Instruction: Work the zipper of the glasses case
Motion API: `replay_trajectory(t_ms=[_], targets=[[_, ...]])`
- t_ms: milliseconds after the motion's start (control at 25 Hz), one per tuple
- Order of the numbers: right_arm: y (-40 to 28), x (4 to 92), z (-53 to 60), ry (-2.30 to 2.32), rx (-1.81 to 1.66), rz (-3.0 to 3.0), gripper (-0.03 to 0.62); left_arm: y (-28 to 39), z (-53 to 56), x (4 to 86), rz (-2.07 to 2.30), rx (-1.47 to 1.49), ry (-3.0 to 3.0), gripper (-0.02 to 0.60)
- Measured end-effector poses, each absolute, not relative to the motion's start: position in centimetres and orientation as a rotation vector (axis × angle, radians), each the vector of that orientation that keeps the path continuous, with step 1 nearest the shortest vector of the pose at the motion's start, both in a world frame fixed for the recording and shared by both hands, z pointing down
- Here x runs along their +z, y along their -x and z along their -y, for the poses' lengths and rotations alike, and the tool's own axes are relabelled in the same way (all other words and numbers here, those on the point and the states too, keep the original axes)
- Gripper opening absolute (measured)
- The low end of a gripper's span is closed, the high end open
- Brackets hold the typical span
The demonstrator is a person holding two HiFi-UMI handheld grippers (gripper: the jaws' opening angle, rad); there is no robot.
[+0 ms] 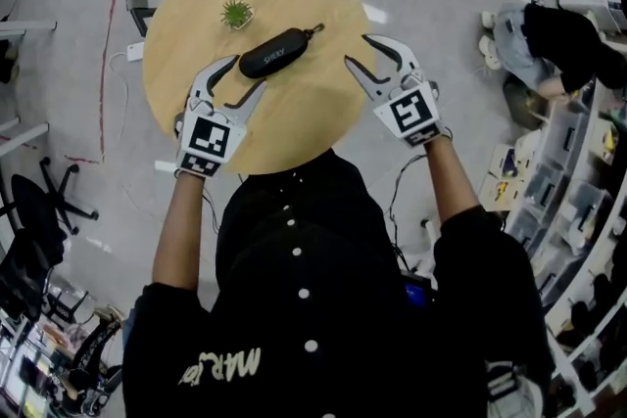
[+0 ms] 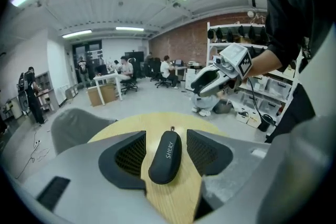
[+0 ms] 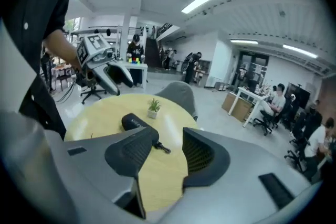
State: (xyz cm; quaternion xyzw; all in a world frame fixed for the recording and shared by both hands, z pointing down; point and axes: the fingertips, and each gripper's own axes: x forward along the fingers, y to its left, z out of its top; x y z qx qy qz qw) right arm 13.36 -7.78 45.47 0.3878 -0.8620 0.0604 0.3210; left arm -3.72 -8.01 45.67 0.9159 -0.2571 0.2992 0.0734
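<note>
**While both jaws are standing open, glasses case [image 1: 276,53] is lying untouched on bench [image 1: 294,127]**

As I am holding my left gripper [image 1: 247,73] and right gripper [image 1: 359,51] at the round wooden bench, both sets of jaws are standing wide apart, gripping nothing. The black glasses case is lying closed near the bench's middle. My left jaws are framing it without either pad touching it. Its zipper pull [image 1: 315,30] is trailing from the end nearer my right gripper. A small potted plant [image 1: 236,13] is sitting just beyond the case.
</note>
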Motion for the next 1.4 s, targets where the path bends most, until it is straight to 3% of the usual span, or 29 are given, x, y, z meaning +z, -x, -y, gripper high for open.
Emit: replay_trajectory(t_ms=[640, 1400], targets=[[-10.8, 58.3, 11.2, -0.490, -0.093, 2.109, 0.172, 1.6, 9.7, 57.5, 0.491, 1.265, -2.648, 0.207], [-7.3, 63.4, 13.0, 0.061, -0.258, 1.977, 0.120, 1.4, 10.4, 59.8, 0.380, 1.324, -2.611, 0.200]])
